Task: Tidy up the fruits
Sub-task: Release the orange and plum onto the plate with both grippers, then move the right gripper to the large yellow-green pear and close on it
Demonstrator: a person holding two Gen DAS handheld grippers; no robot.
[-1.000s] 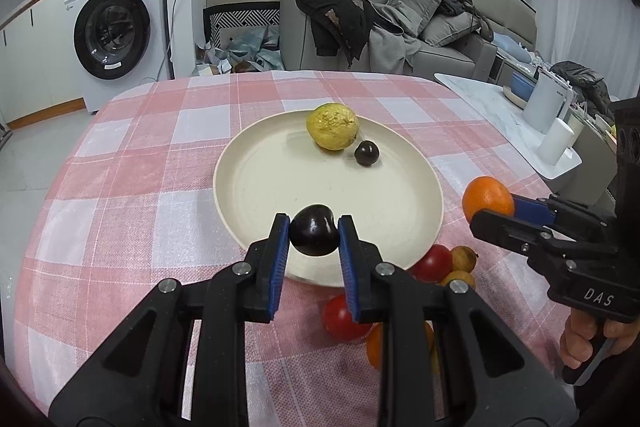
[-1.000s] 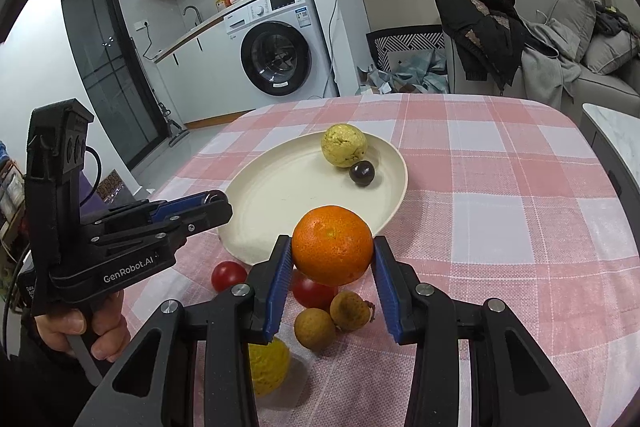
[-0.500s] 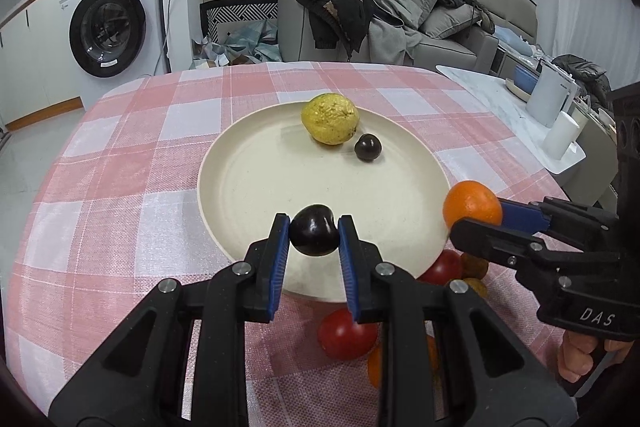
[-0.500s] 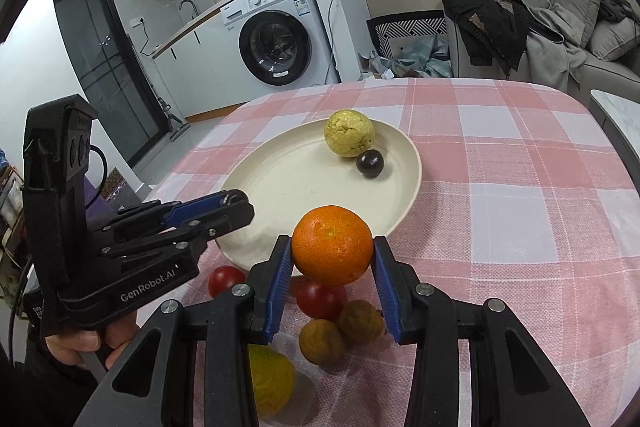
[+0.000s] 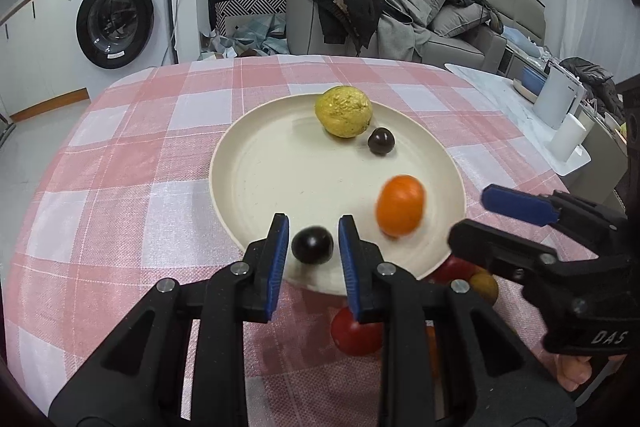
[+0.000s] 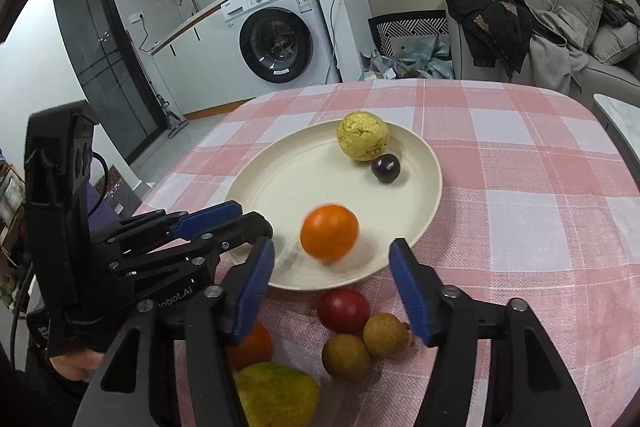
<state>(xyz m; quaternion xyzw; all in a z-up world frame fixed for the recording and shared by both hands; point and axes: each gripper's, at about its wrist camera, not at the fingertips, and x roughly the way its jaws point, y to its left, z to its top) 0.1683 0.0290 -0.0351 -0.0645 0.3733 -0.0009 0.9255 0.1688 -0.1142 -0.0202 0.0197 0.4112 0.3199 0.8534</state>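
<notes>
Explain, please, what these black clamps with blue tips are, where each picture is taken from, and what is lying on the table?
A person holds a two-finger gripper in each hand; a camera on each looks along its fingers. In the left view, the left gripper has just been opening, a dark fruit loose between its pads. In the right view, the right gripper has just opened wide, releasing the blurred orange over the plate. Also on the plate: a yellow fruit and a dark ball. On the checked cloth wait a tomato and two brown fruits.

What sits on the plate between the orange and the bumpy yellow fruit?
Only bare plate, in both wrist views. The small dark fruit lies beside the yellow fruit, right of the line to the orange.
</notes>
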